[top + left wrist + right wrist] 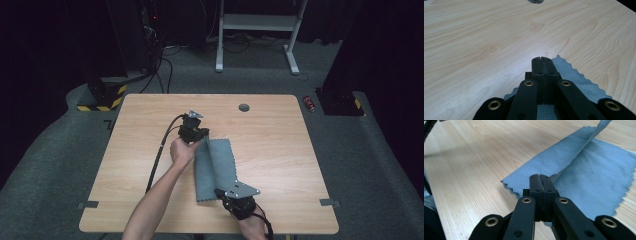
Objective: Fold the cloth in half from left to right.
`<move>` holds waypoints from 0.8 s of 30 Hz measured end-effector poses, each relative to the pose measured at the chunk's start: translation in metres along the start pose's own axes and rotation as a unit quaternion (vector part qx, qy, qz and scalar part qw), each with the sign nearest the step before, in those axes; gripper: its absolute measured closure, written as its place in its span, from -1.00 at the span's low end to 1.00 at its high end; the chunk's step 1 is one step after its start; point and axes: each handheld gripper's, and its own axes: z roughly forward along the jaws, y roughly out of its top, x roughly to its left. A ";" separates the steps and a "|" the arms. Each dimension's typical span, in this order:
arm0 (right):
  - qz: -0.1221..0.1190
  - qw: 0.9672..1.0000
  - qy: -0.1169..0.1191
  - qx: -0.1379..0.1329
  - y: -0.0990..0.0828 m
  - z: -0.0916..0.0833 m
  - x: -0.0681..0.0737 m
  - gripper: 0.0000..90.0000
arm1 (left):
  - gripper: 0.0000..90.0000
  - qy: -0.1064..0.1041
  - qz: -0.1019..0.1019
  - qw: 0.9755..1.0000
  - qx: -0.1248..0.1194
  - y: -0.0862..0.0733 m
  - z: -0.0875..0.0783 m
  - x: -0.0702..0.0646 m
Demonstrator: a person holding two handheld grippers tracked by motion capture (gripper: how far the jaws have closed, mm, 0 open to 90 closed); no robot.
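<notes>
high view: wooden table (150, 200), grey cloth (220, 162) at frame centre, its left part lifted into a fold over the flat right part. left claw (200, 136) at the cloth's upper corner, right claw (222, 192) at its lower edge. grommet hole (244, 107) in the table, upper centre; red can (309, 103) on the floor, upper right.
left gripper view: left claw (541, 60) pressed together, scalloped cloth (579, 80) corner lying under and beside the jaws; whether it pinches the cloth i cannot tell.
right gripper view: right claw (540, 178) pressed together on the cloth (596, 180) edge, fold rising to the upper right.
</notes>
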 end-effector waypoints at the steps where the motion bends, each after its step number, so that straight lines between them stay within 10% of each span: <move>1: 0.000 1.000 0.000 0.000 0.000 0.000 0.000 1.00 | 1.00 0.000 0.000 1.000 0.000 0.000 0.000 0.000; 24: 0.052 0.998 -0.040 0.020 -0.037 -0.020 -0.030 1.00 | 1.00 -0.002 0.030 0.999 0.025 0.013 0.043 -0.038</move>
